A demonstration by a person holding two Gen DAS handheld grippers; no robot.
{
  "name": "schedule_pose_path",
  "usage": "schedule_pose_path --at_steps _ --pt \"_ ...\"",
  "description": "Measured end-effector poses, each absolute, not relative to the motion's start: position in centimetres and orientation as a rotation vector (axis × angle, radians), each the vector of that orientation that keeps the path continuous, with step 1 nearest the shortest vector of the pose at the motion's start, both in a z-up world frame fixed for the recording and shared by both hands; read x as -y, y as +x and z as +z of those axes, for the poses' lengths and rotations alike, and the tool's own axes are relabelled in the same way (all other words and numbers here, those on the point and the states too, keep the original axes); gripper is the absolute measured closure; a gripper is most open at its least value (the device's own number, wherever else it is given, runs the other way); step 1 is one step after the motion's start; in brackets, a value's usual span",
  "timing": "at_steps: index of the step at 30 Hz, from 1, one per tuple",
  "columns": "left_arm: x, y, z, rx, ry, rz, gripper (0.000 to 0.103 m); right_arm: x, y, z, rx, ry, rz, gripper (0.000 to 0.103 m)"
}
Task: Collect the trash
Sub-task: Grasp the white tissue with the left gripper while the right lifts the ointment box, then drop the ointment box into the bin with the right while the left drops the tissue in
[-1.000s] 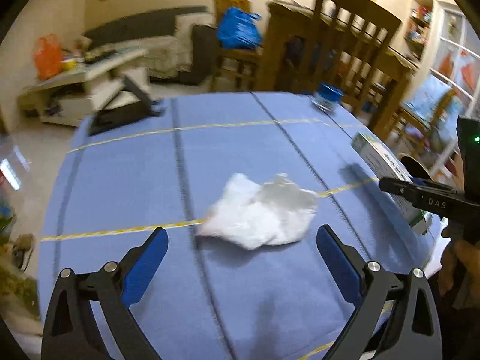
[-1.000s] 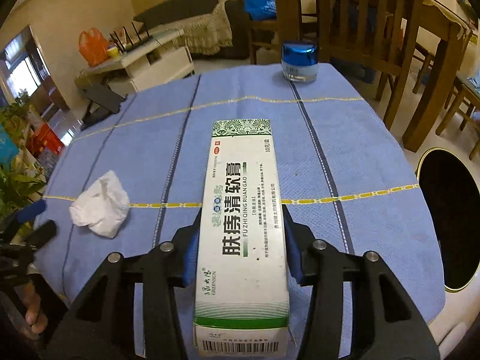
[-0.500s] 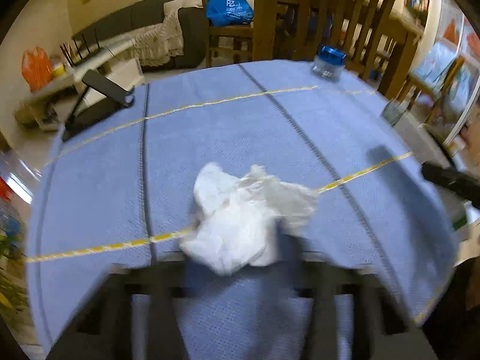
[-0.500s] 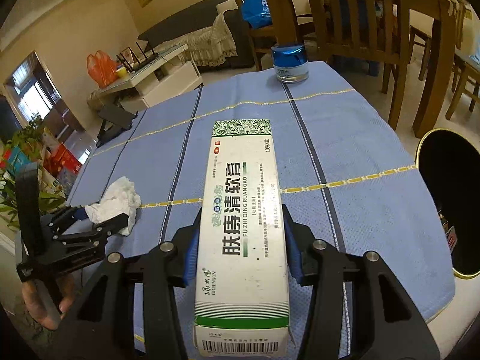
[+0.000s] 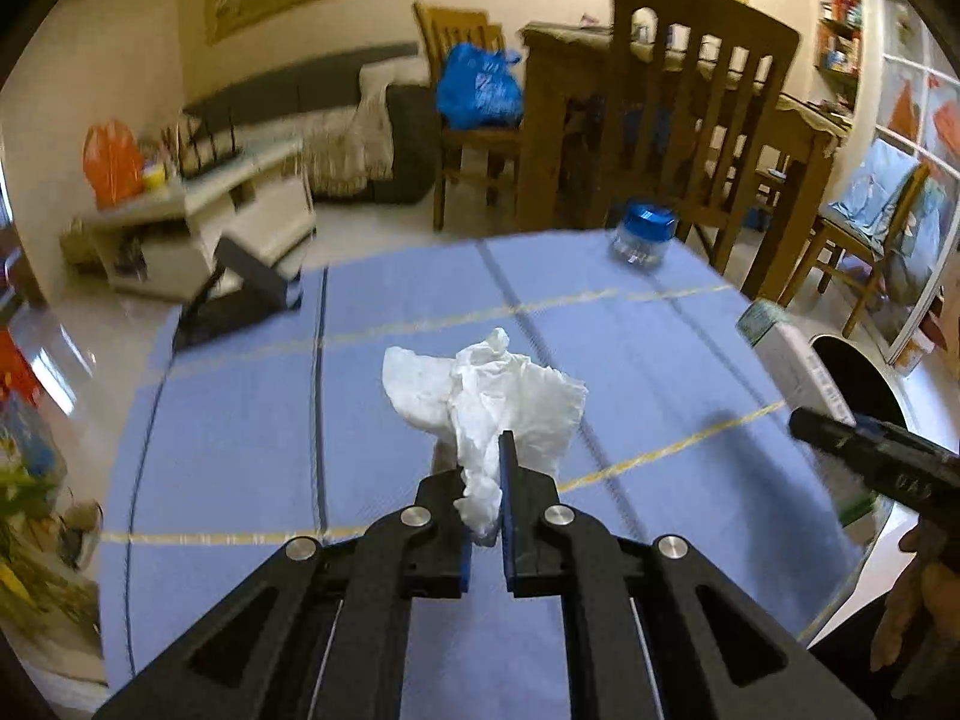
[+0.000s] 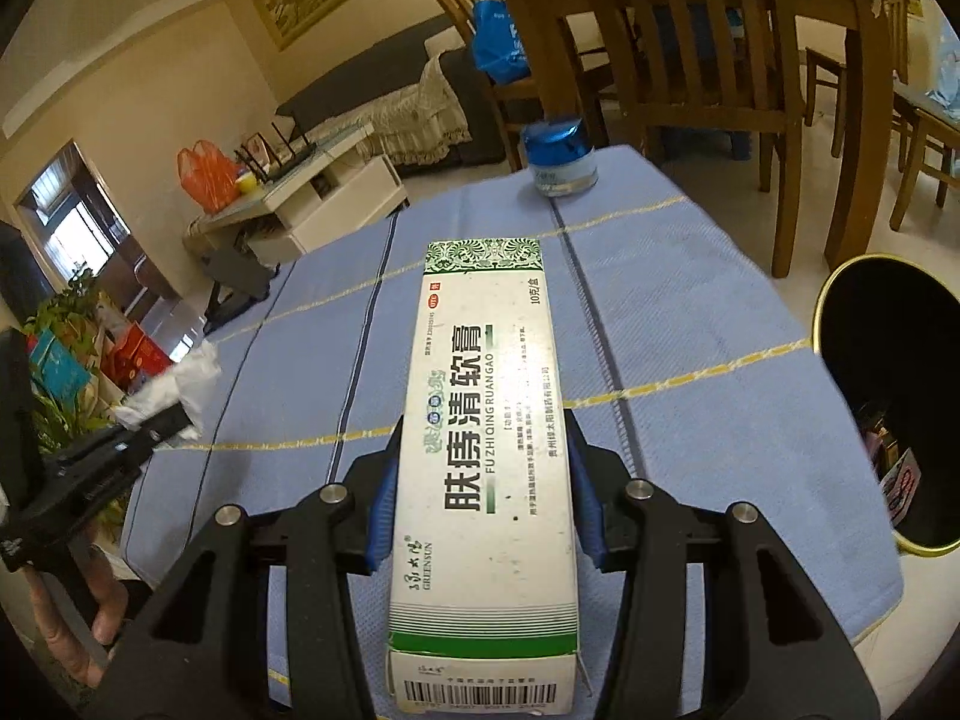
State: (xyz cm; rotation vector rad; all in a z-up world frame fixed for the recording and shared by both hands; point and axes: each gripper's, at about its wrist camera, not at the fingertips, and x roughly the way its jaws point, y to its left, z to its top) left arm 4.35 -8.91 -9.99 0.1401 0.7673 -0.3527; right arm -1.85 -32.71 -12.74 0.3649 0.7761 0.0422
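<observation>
Closest in, the left hand-held gripper (image 5: 483,480) was pinched tight on a crumpled white tissue (image 5: 498,402), which stuck up from between the blue pads above the surface (image 5: 240,420). The right hand-held gripper (image 6: 483,480) was clamped on both long sides of a white and green ointment box (image 6: 486,450), the box pointing straight ahead over the cloth. The surface itself was covered with a blue cloth with thin yellow and dark stripes crossing it. Off its right edge sat a black bin with a gold rim (image 6: 888,396) on the floor, some stuff in the bottom. At the far edge of the surface stood a small jar with a blue lid (image 6: 561,159), and over on the far left corner a black folding stand (image 5: 240,294). Behind that the room had wooden dining chairs (image 6: 690,48) and table, a blue plastic bag (image 5: 477,87) on one chair, a dark sofa (image 5: 336,114), a white low cabinet (image 5: 198,222) with an orange bag (image 5: 111,159) on it, and framed pictures on the wall.
</observation>
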Motion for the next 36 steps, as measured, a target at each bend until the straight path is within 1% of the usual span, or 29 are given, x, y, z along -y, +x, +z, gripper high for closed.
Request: schedule_pose_path --at_steps 10,20,23,28,30,32,33,36 --pt "15.7 2.7 -8.9 -0.722 0.223 -0.410 0.096 35.3 -3.3 -12.7 -0.771 0.278 -0.040 0.057" --pt "21.8 1.4 -8.3 -0.690 0.295 -0.476 0.096 46.4 -5.5 -9.6 -0.661 0.269 -0.312 0.057" --pt "23.6 1.0 -8.3 -0.678 0.321 -0.496 0.096 49.8 -6.0 -10.2 -0.650 0.307 -0.381 0.057" --pt "26.7 0.6 -8.5 -0.669 0.361 -0.535 0.096 53.8 -6.5 -13.0 -0.693 0.401 -0.432 0.057" --pt "27.8 0.6 -8.7 -0.671 0.370 -0.551 0.096 54.8 -6.6 -13.4 -0.701 0.414 -0.483 0.052" --pt "29.4 0.5 -8.8 -0.668 0.386 -0.572 0.096 55.6 -6.8 -14.0 -0.713 0.446 -0.513 0.024" --pt "30.0 0.4 -8.8 -0.665 0.393 -0.581 0.096 56.2 -7.2 -14.3 -0.701 0.493 -0.506 0.022" --pt "32.7 0.0 -9.1 -0.661 0.422 -0.619 0.096 57.8 -8.4 -14.2 -0.660 0.549 -0.522 0.021"
